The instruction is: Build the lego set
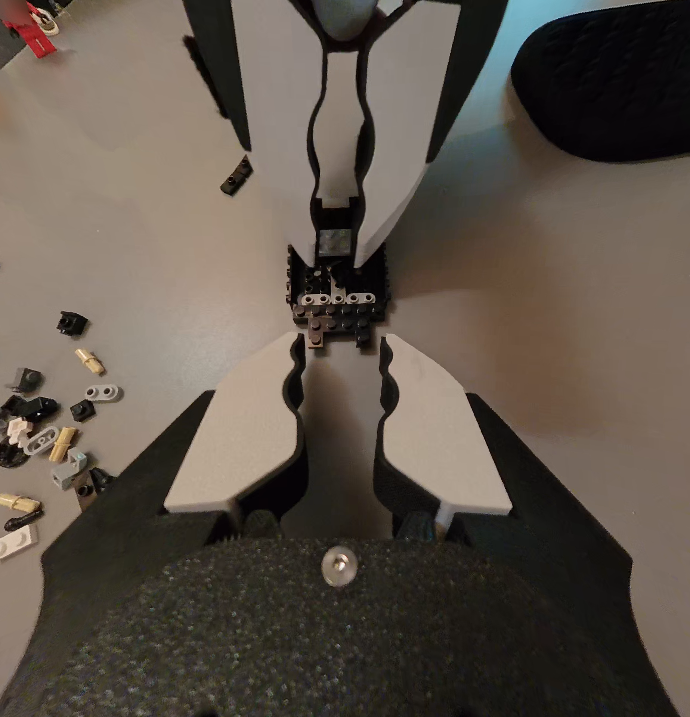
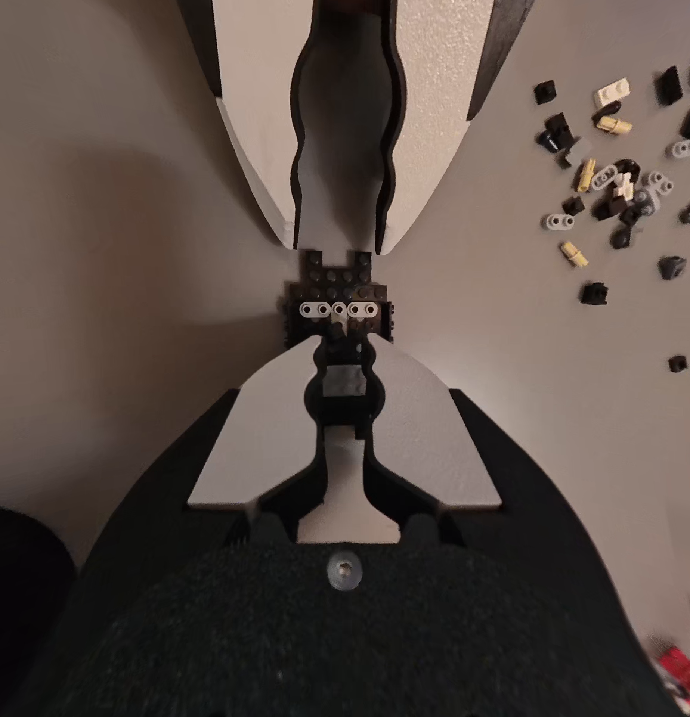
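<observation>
A small black lego build (image 1: 337,314) sits on the grey table, with a row of light grey round-holed plates (image 1: 337,298) across its middle. It also shows in the right wrist view (image 2: 337,283). My right gripper (image 2: 342,341) is shut on the build's end nearest it, with a grey plate (image 2: 343,382) between its fingers. In the left wrist view the right gripper (image 1: 331,260) reaches in from the top. My left gripper (image 1: 341,339) is open, its tips on either side of the build's two-pronged end, not touching. In the right wrist view the left gripper (image 2: 337,246) comes from the top.
A pile of loose black, grey, tan and white pieces (image 1: 36,434) lies left of the left gripper, seen at the right in the right wrist view (image 2: 615,182). A single black piece (image 1: 236,175) lies apart. A dark rounded object (image 1: 615,77) sits at the far right. Across from one pair of fingers to the other is roughly 4 cm. The dark rounded object (image 1: 615,77) is about equally far from each gripper, around 20 cm.
</observation>
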A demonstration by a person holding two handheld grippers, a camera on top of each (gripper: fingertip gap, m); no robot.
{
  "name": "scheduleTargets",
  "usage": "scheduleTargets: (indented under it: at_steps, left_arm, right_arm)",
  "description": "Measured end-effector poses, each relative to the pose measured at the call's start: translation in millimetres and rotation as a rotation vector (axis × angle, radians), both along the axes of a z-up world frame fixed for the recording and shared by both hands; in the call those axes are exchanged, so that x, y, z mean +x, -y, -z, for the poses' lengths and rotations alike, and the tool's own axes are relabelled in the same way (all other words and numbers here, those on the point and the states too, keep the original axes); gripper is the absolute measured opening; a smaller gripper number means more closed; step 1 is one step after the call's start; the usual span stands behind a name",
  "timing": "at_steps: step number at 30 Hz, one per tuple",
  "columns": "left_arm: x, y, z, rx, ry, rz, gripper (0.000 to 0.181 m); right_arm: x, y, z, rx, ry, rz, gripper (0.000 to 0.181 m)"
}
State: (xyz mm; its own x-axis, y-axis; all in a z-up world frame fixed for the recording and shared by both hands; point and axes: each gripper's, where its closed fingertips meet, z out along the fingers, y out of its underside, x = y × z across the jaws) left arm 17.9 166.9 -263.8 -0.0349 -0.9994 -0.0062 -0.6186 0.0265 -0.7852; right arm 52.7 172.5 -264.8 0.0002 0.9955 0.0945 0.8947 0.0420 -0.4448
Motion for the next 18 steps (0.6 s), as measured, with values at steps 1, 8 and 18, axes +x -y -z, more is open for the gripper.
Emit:
scheduleTargets:
  at_steps: [1, 8, 18]
  left_arm:
    - [-0.1, 0.1, 0.0, 0.000, 0.000, 0.001, 0.036]
    - [-0.8, 0.0, -1.0, -0.003, 0.002, 0.005, 0.036]
    - [-0.4, 1.7, 0.0, -0.004, -0.003, 0.014, 0.036]
  right_arm:
    - [0.7, -0.9, 1.3, -0.002, 0.016, -0.019, 0.015]
    - [-1.7, 0.2, 4.3, -0.037, 0.035, -0.085, 0.008]
    - [-6.9, 3.5, 4.1, -0.046, 0.024, 0.029, 0.008]
